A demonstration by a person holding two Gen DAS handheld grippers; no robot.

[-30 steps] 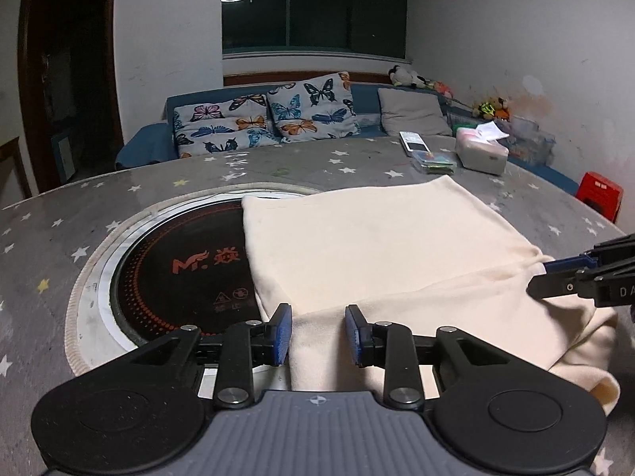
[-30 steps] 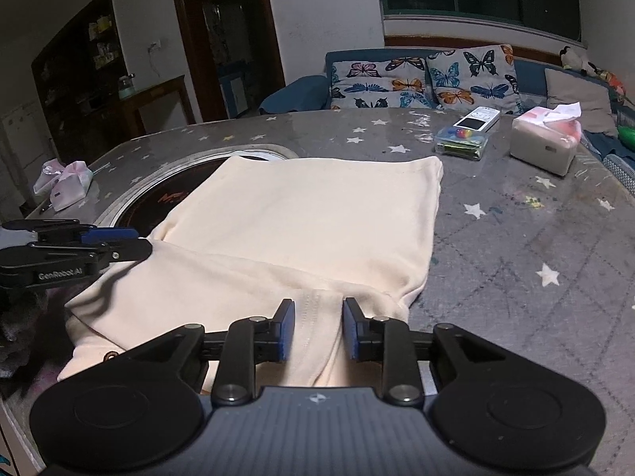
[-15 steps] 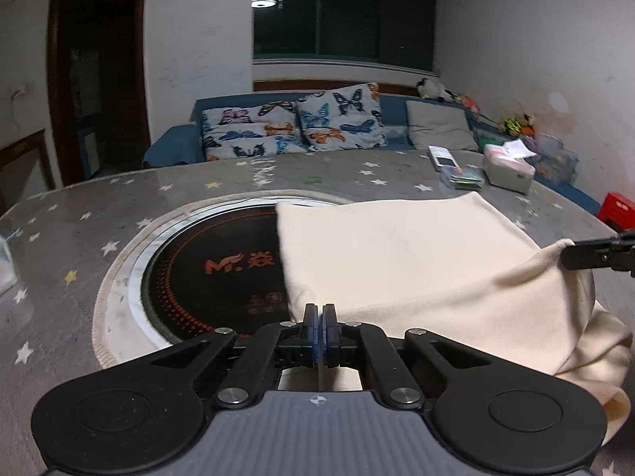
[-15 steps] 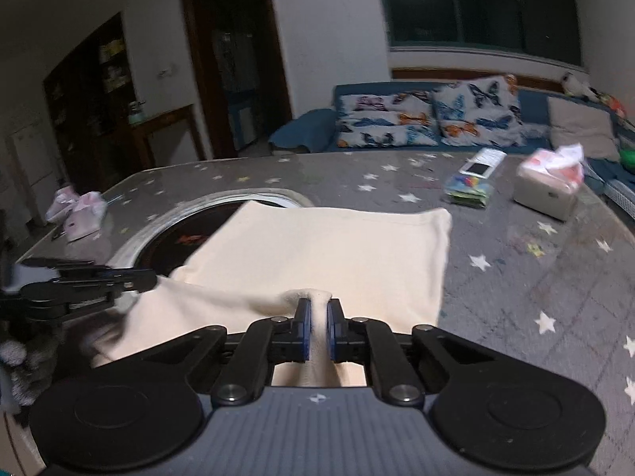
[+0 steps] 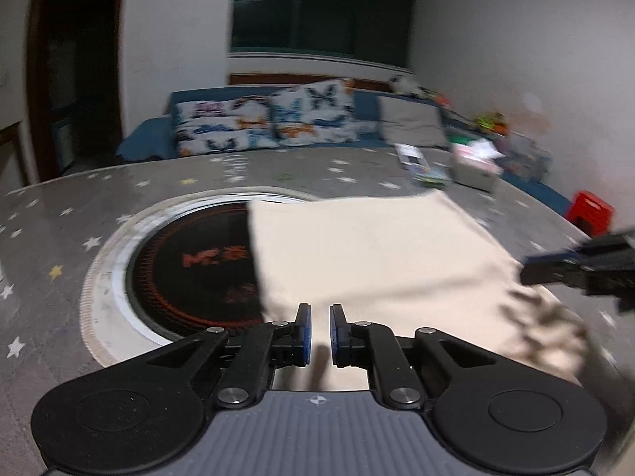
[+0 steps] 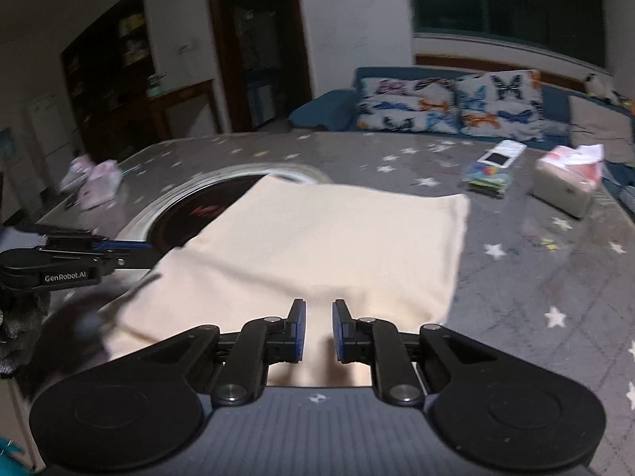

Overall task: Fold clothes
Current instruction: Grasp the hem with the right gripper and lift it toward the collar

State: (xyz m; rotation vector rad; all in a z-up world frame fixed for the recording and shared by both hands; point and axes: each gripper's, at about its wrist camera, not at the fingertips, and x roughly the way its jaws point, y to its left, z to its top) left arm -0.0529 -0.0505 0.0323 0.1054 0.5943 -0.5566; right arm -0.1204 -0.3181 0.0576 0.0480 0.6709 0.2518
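Note:
A cream garment (image 5: 377, 246) lies folded on the grey star-patterned table (image 5: 59, 214), its left edge overlapping a round black hob. My left gripper (image 5: 319, 335) stands open just over the garment's near left edge, with a narrow gap between the blue pads and no cloth pinched. In the right wrist view the same garment (image 6: 325, 238) spreads flat ahead. There my right gripper (image 6: 318, 331) is also open, above the near right edge. Each gripper shows in the other's view: the right one (image 5: 575, 269) and the left one (image 6: 79, 261).
The round black hob (image 5: 186, 261) with its white ring is set into the table at left. A tissue box (image 6: 565, 182), a remote on a small box (image 6: 500, 156) and a pink bundle (image 6: 97, 182) sit further back. A red stool (image 5: 591, 212) stands at right.
Both grippers were shut on the garment's near edge half a second ago; both have opened and let it go. The raised fold has dropped and now lies flat.

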